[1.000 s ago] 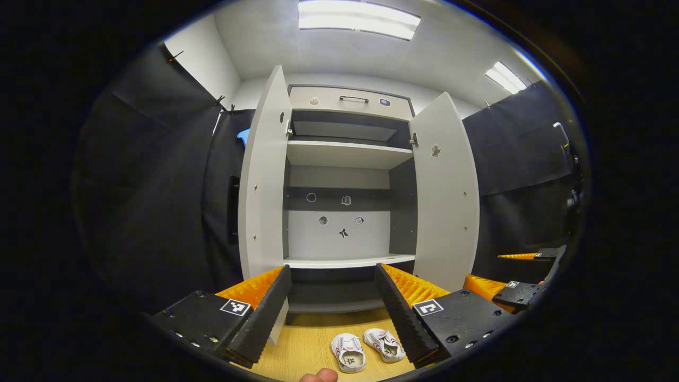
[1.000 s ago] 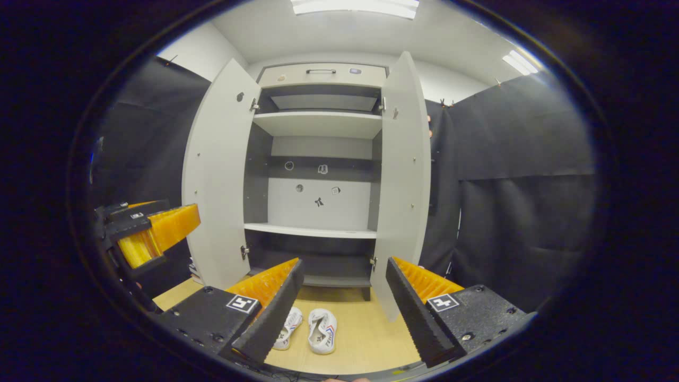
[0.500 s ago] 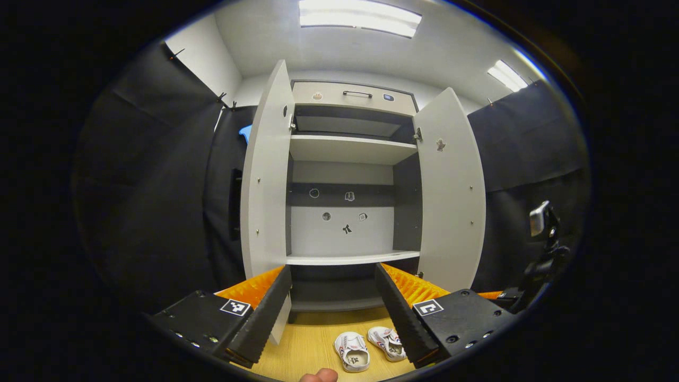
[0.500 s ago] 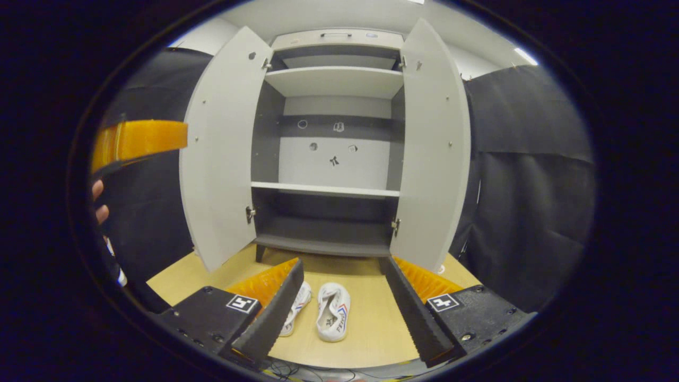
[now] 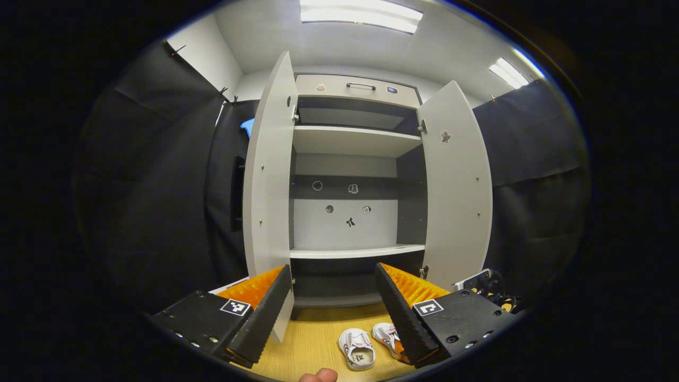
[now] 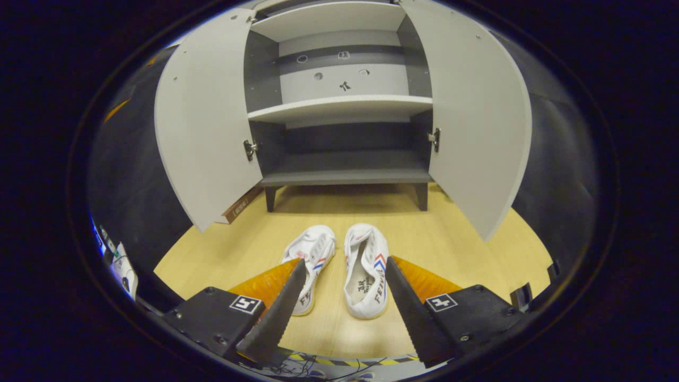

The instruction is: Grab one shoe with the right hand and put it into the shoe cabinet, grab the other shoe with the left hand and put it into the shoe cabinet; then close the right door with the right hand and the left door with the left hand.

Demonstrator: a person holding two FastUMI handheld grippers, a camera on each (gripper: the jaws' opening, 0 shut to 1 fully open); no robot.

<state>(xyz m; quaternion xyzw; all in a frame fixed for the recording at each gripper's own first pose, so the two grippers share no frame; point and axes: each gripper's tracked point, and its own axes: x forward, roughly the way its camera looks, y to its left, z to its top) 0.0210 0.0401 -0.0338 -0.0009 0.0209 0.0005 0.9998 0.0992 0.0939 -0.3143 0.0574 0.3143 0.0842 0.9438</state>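
Two white shoes lie side by side on the wooden floor in front of the cabinet, toes toward it. In the right gripper view the right shoe lies between and just beyond my open fingers, and the left shoe is partly behind my left finger. My right gripper is open above them, touching neither. The shoe cabinet stands with its left door and right door swung wide. In the left gripper view my left gripper is open and higher up, with one shoe below it and the other shoe partly behind my right finger.
The cabinet's lower shelf and middle shelf are bare. A brown strip lies on the floor under the left door. Black cloth walls stand on both sides. Cables and a device lie at the right in the left gripper view.
My right gripper has dropped and tilted toward the floor, bringing the shoes close between its fingers. My left gripper has shifted only slightly. The right gripper has left the left view's edge.
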